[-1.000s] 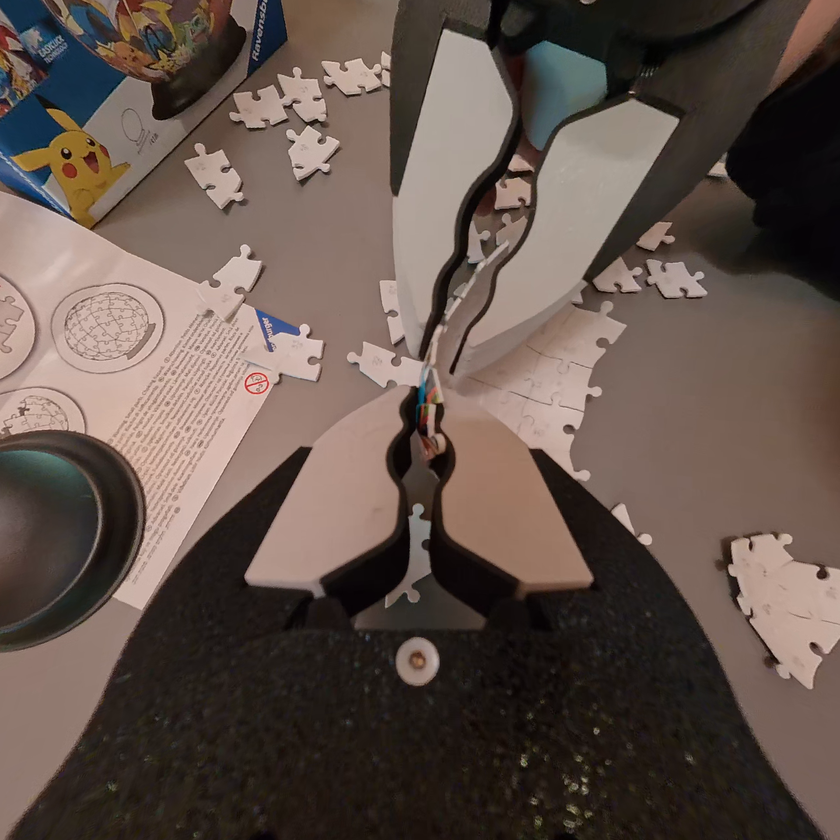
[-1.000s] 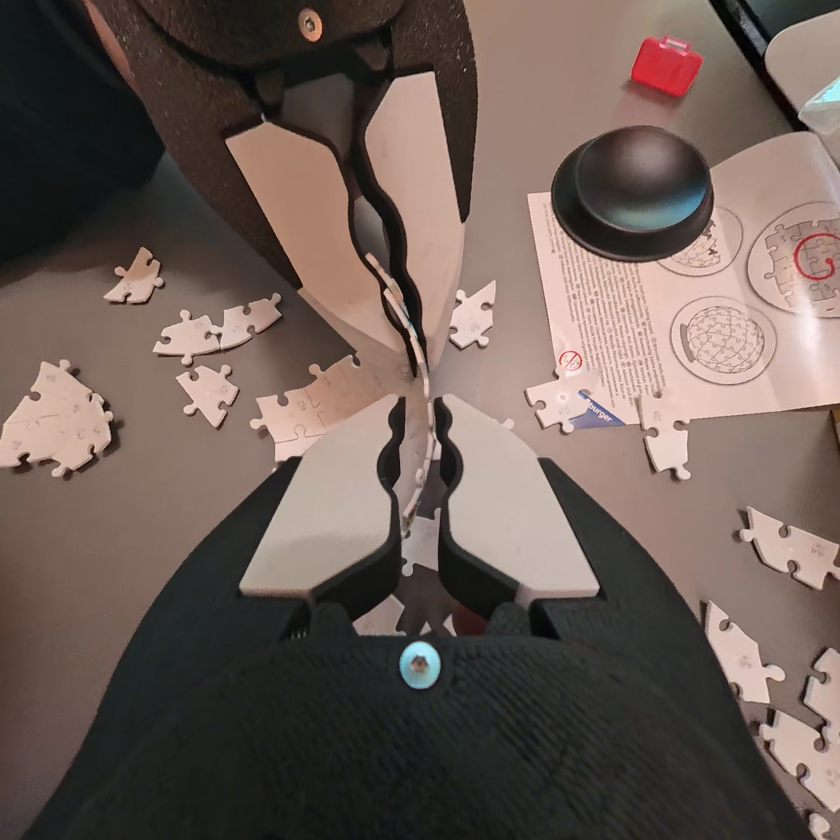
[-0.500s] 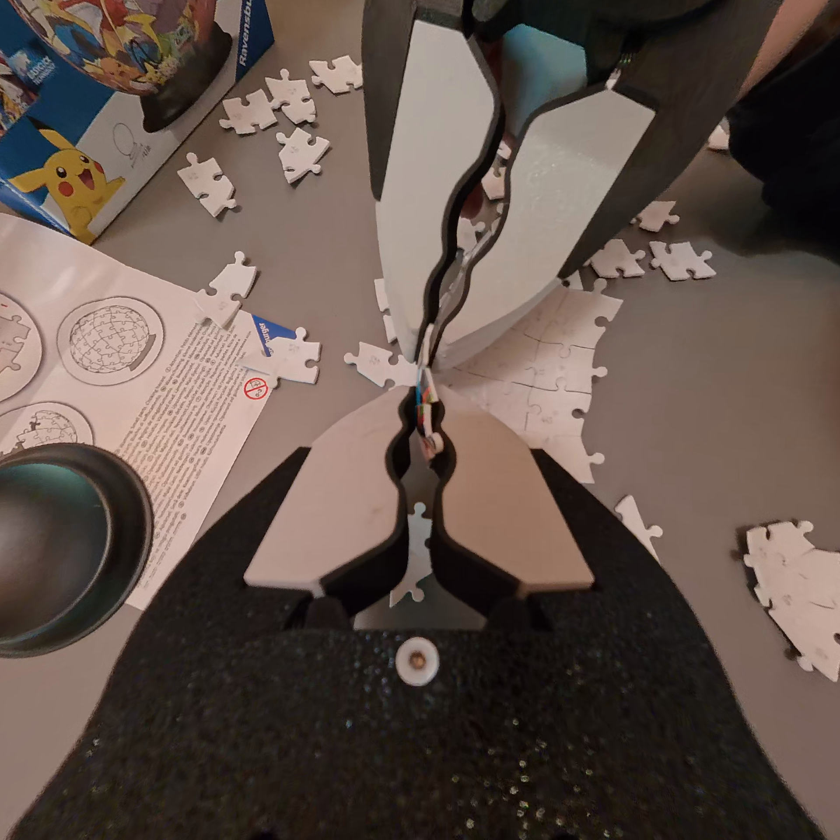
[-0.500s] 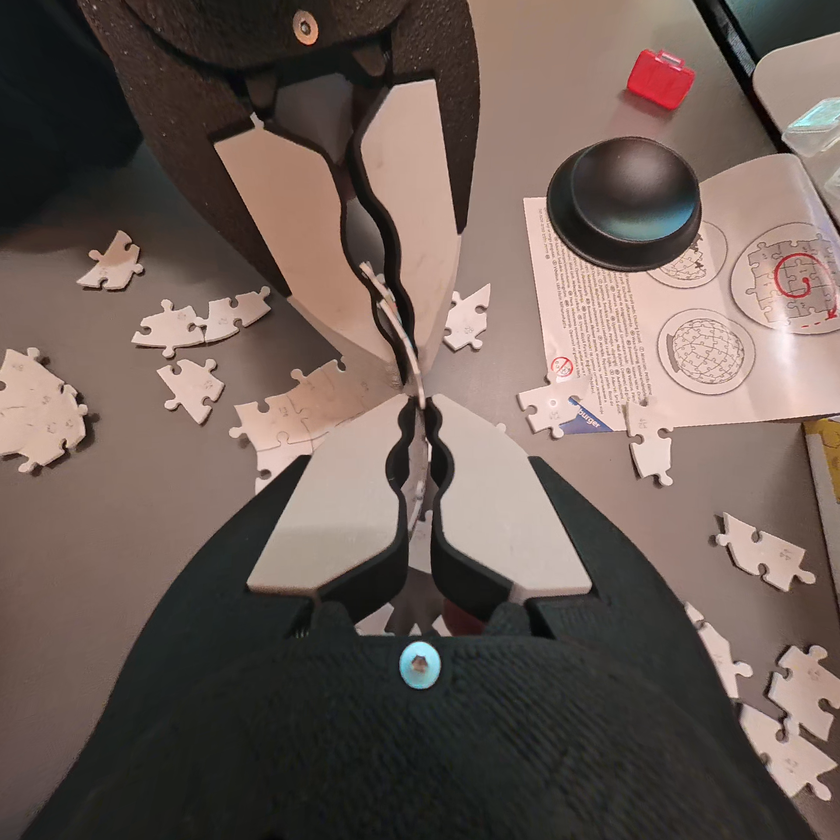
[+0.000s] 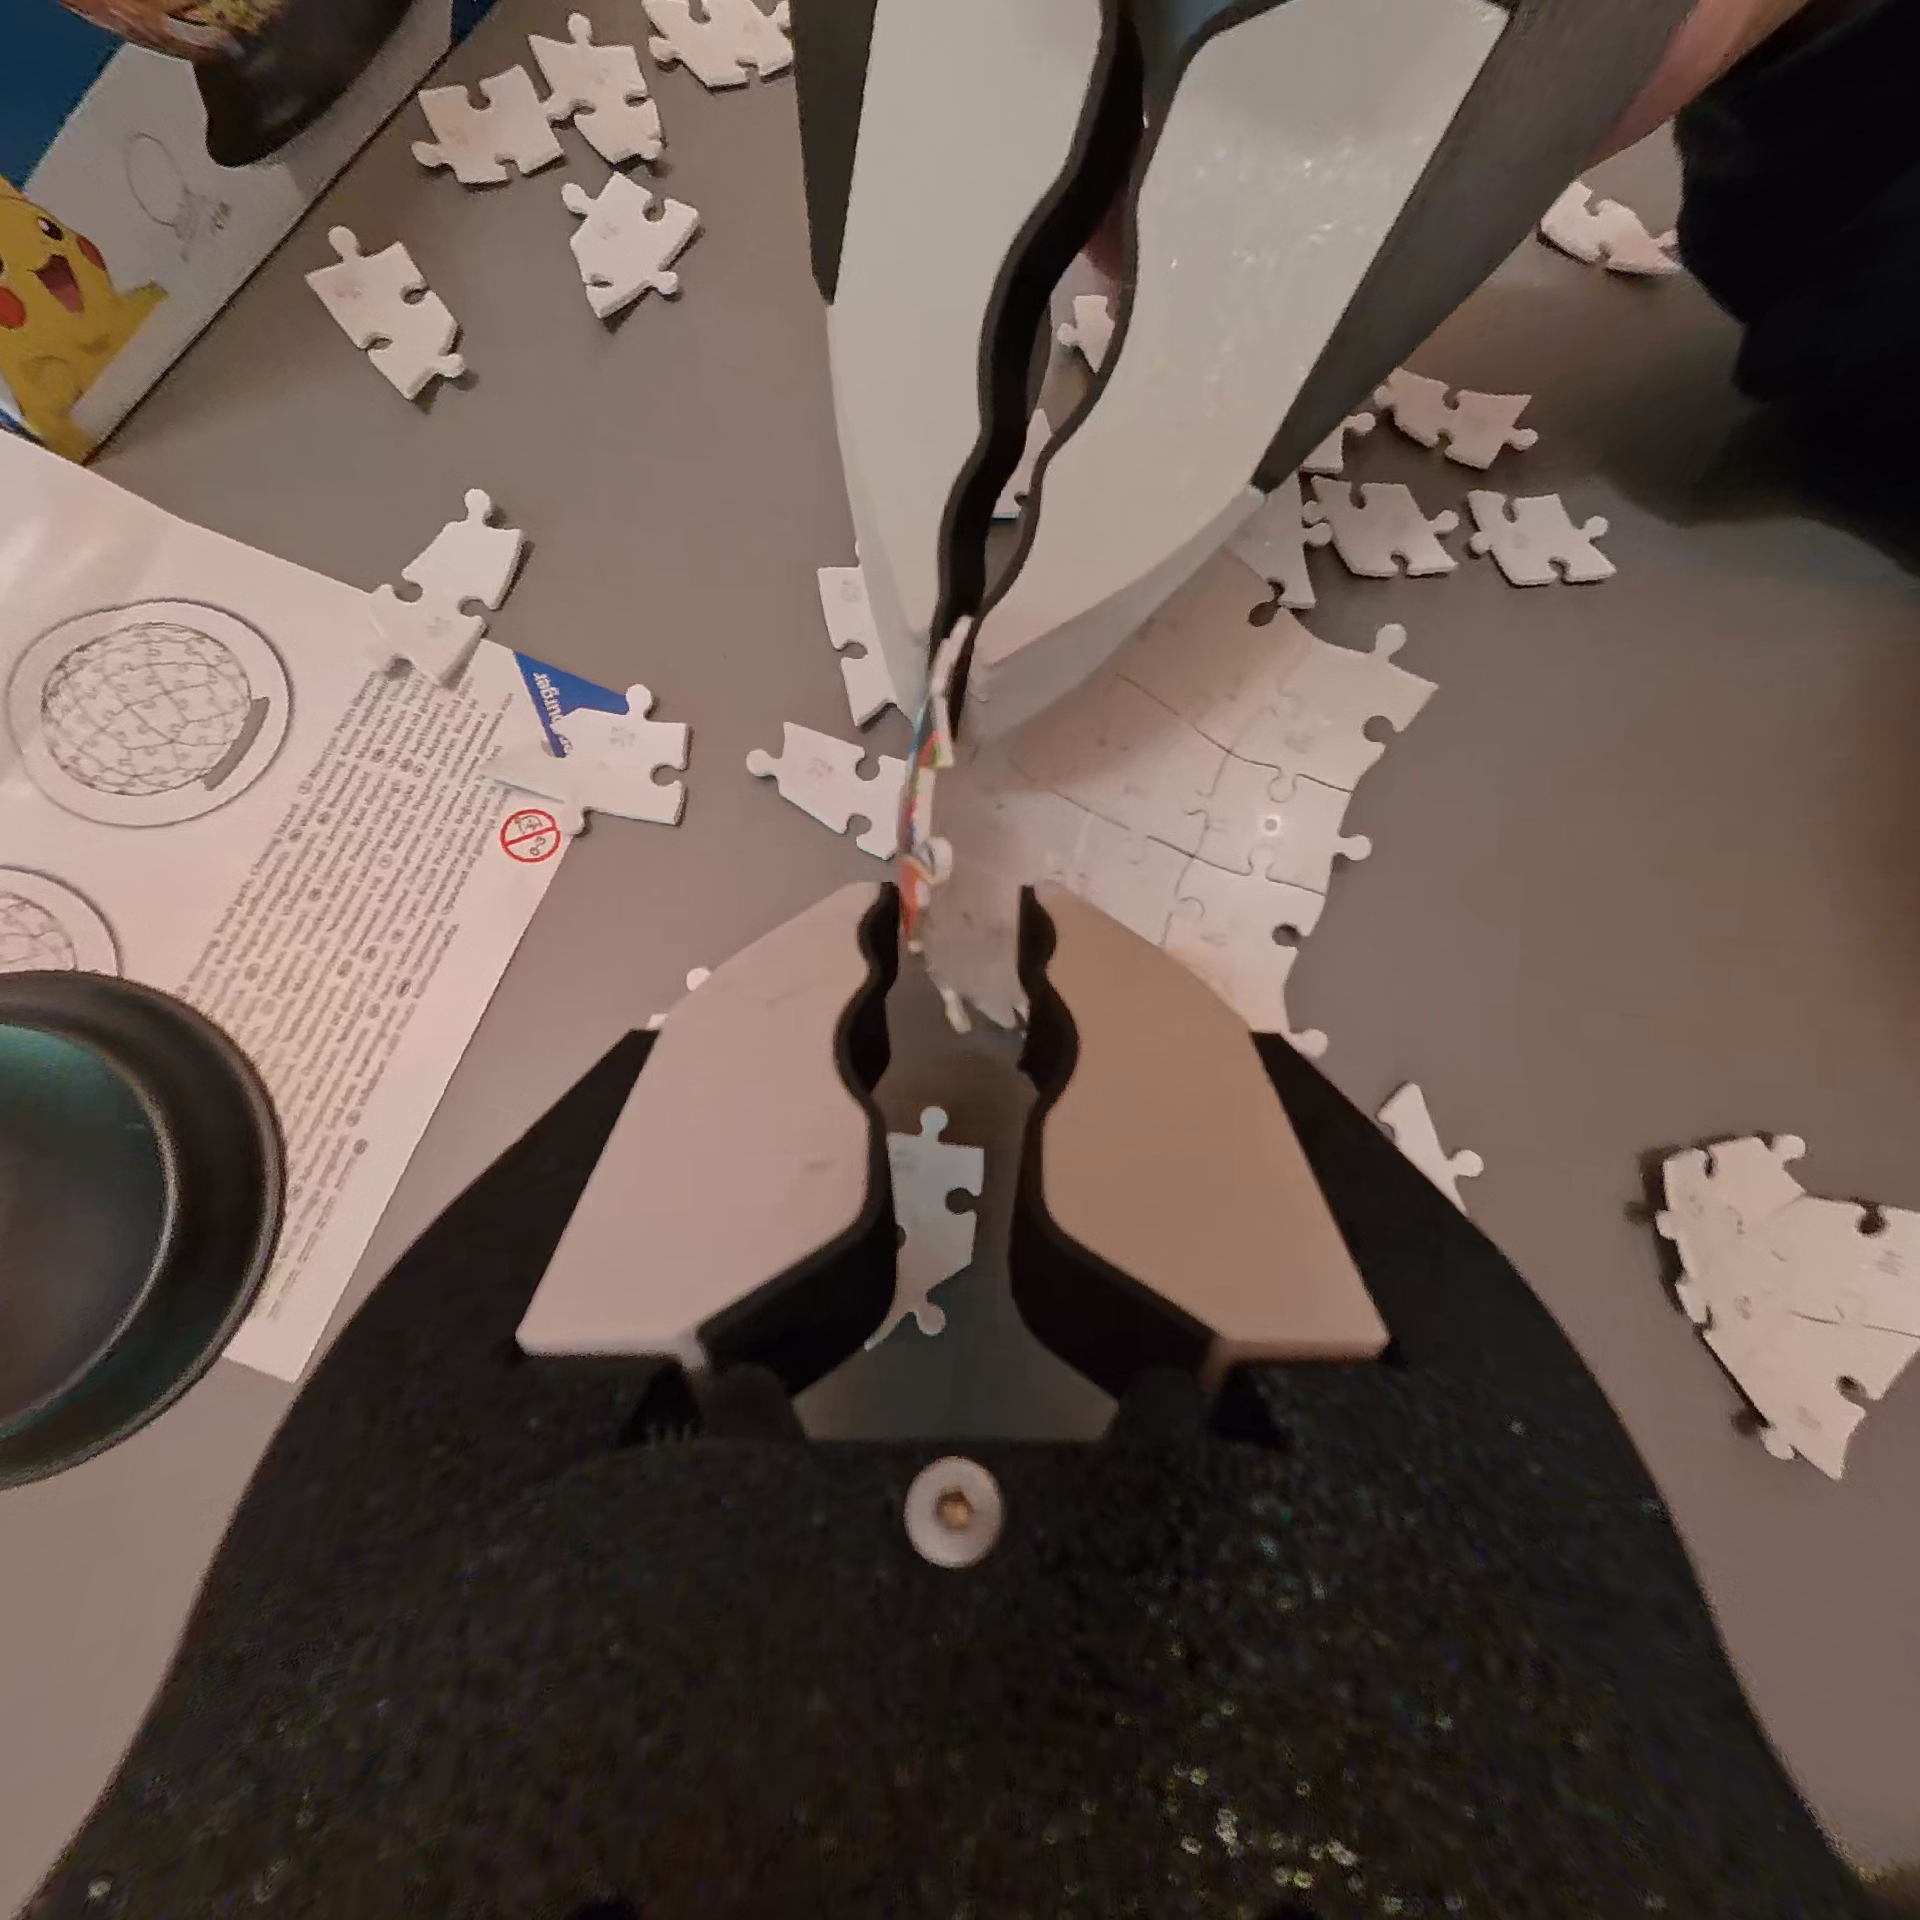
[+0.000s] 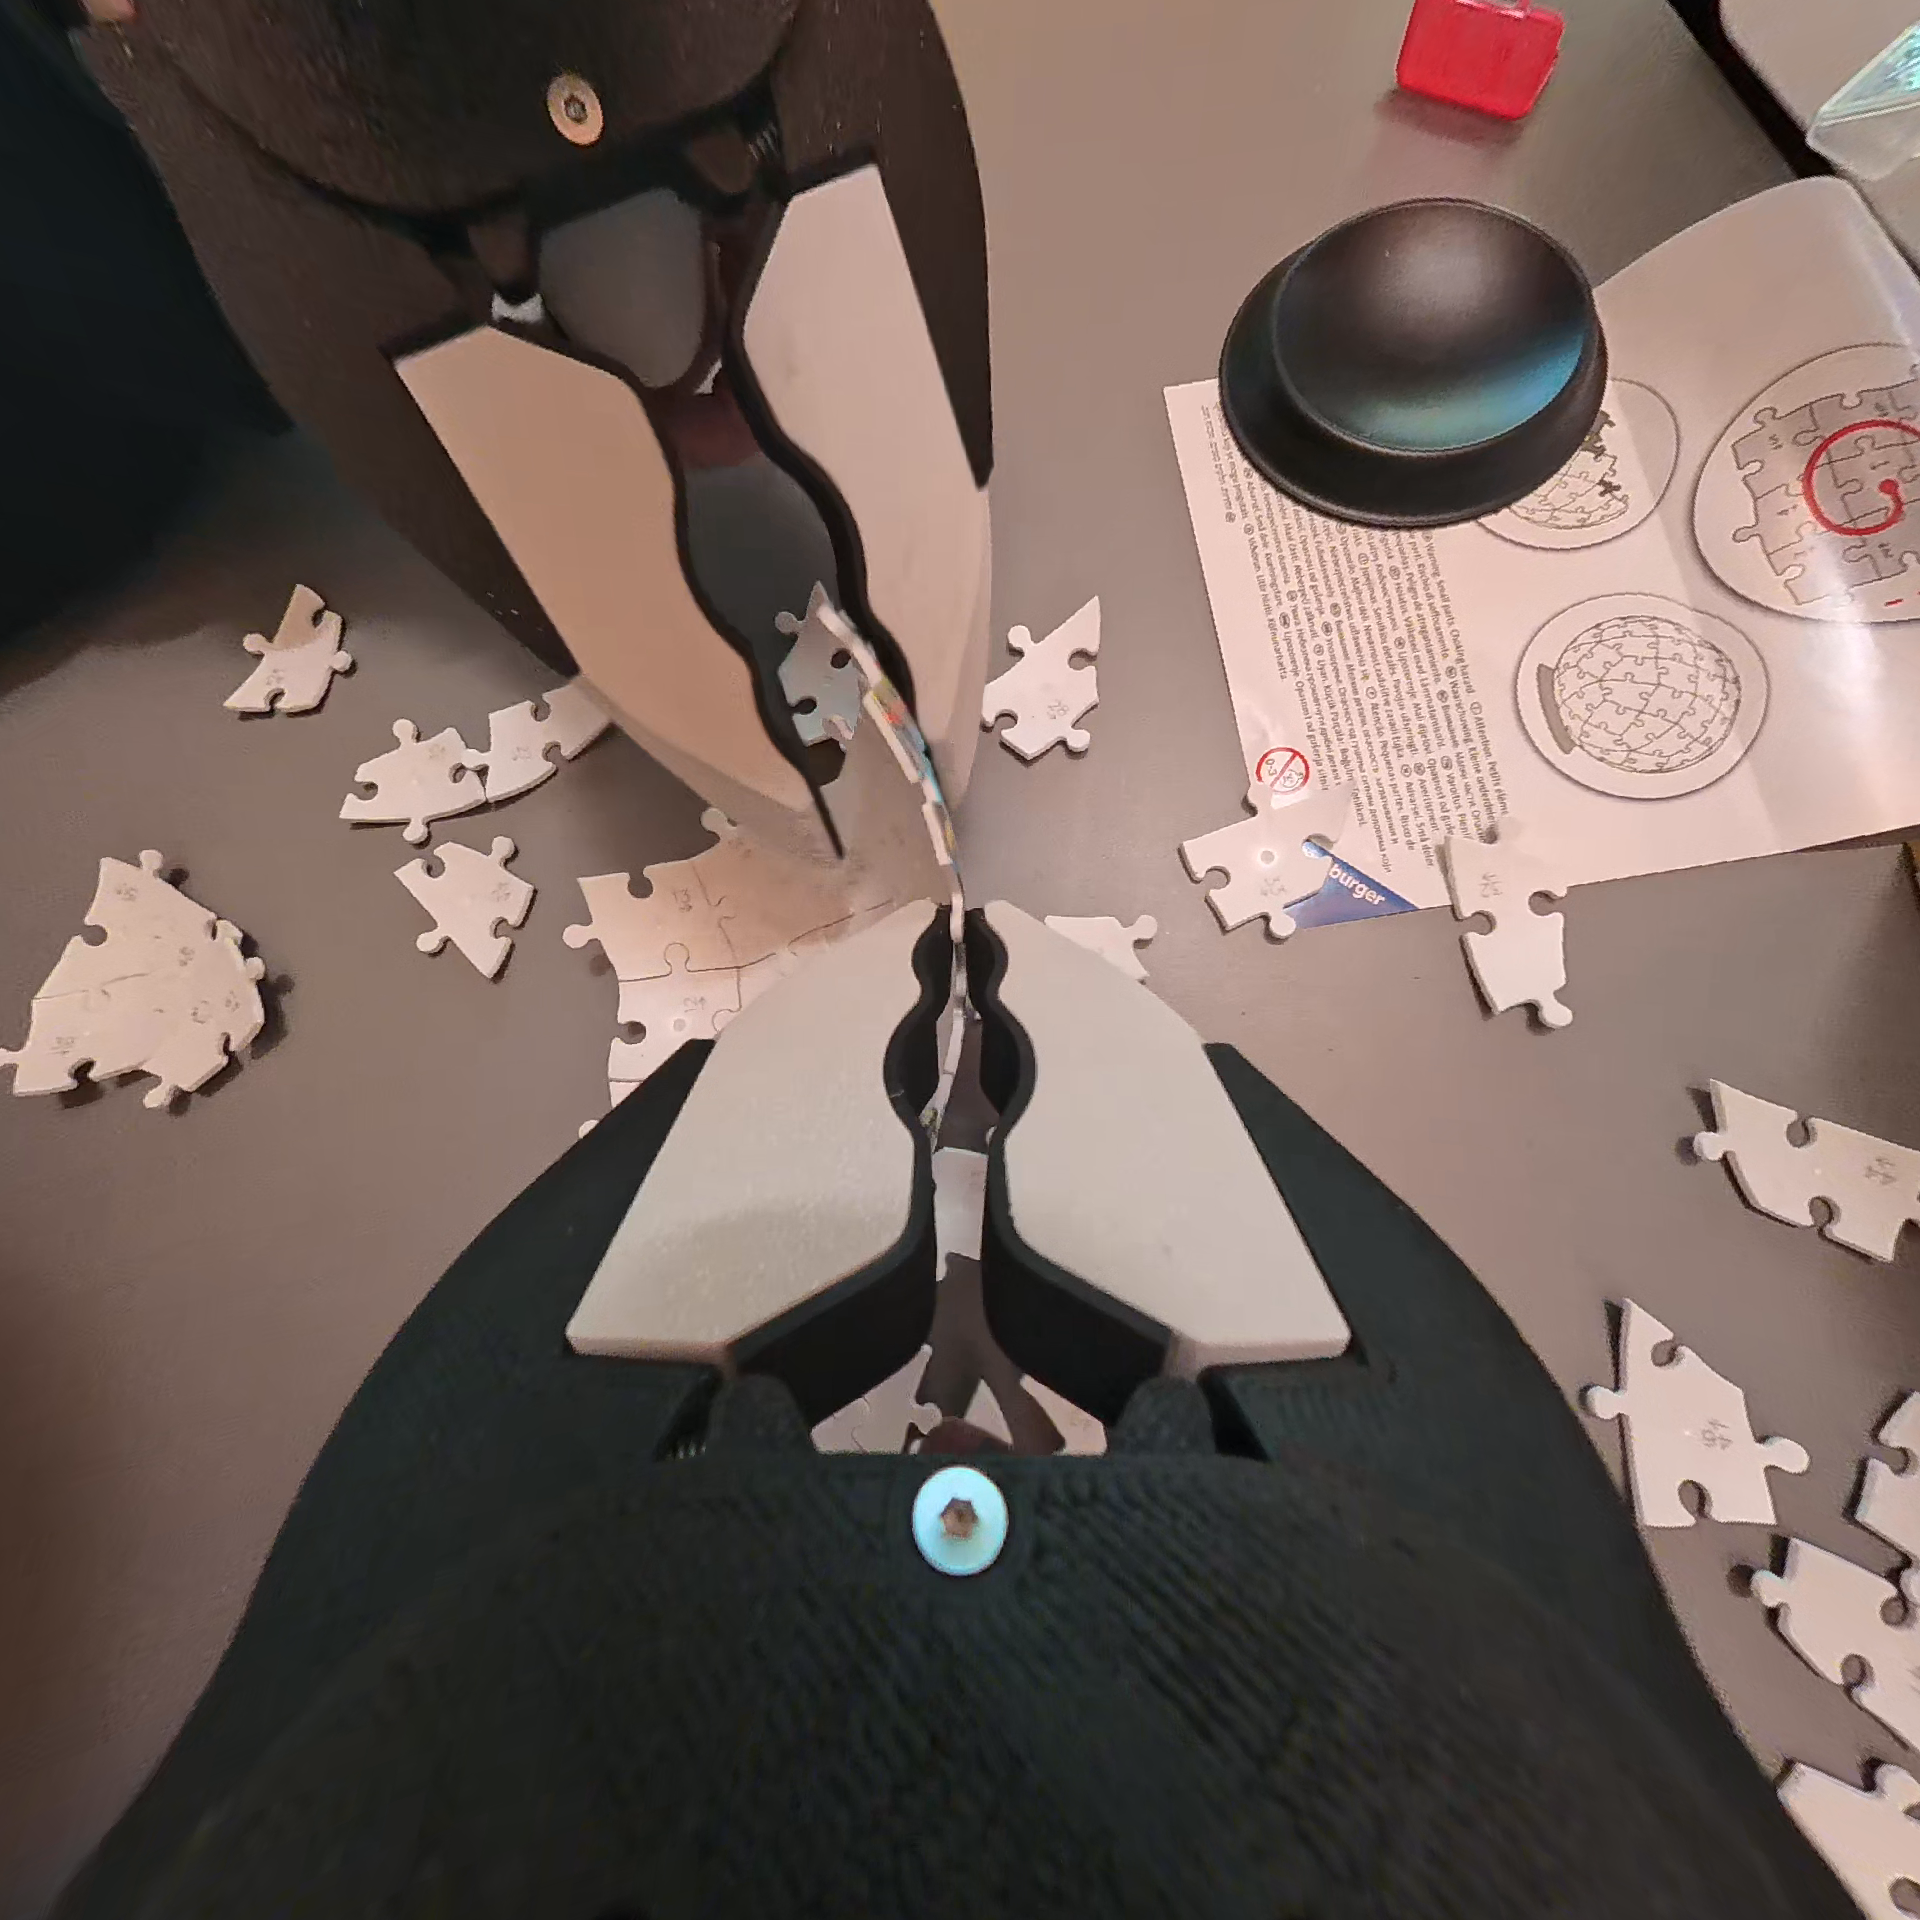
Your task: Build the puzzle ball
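Note:
A short curved strip of joined puzzle pieces [image 5: 925, 821], colourful on one side and white on the other, hangs in the air between my two grippers, which face each other tip to tip. My right gripper [image 6: 961, 920] is shut on one end of the strip [image 6: 914, 748]; it also shows at the top of the left wrist view [image 5: 954, 649]. My left gripper [image 5: 956, 914] is open. The strip's other end stands tilted between its spread pads, which do not press on it. The right wrist view shows those jaws [image 6: 894, 821] apart around the strip's end.
A flat patch of joined white pieces [image 5: 1226, 790] lies under the grippers on the grey table. Loose pieces [image 5: 395, 312] are scattered about, with another cluster [image 5: 1787, 1299] at the right. An instruction sheet [image 5: 260, 779], a black round stand [image 6: 1423, 353], a puzzle box [image 5: 104, 260] and a small red object [image 6: 1481, 47] lie around. The tips of both grippers are at nearly the same place.
My left gripper was shut on the strip's end and has opened; the end now sits loose and tilted between its pads. My right gripper stays shut on the strip.

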Demonstrator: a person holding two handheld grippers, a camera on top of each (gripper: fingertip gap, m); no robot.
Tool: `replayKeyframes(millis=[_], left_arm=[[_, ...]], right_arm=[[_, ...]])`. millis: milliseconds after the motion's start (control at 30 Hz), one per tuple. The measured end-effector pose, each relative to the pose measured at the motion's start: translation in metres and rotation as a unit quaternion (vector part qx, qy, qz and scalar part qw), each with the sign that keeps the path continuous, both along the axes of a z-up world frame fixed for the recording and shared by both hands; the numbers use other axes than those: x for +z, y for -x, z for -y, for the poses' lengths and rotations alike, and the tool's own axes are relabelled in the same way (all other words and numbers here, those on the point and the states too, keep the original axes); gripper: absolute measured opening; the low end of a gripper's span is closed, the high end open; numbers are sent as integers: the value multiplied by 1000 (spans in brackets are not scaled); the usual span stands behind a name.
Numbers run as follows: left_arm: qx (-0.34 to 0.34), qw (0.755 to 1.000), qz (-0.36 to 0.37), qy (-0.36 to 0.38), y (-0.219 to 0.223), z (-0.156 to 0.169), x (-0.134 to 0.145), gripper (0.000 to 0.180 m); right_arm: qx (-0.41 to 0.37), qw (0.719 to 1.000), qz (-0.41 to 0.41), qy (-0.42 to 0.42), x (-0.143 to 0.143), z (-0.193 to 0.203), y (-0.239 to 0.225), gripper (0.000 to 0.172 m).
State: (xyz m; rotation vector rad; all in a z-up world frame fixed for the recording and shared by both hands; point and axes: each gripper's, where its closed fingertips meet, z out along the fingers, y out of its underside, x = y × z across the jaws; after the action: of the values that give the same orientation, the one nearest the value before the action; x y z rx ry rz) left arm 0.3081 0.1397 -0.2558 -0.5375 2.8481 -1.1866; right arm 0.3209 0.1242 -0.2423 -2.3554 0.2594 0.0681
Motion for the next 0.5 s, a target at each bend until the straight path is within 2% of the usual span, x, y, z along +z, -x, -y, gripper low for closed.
replayKeyframes(millis=[33,300,500], left_arm=[[1,1000,4,0,-1,1,-1,20],[11,999,40,28,-9,8,9,3],[22,998,49,26,-13,7,10,2]], right_arm=[[1,1000,1,-1,0,0,0,3],[12,1000,23,2,1,-1,1,3],[13,998,53,1,4,1,-3,4]])
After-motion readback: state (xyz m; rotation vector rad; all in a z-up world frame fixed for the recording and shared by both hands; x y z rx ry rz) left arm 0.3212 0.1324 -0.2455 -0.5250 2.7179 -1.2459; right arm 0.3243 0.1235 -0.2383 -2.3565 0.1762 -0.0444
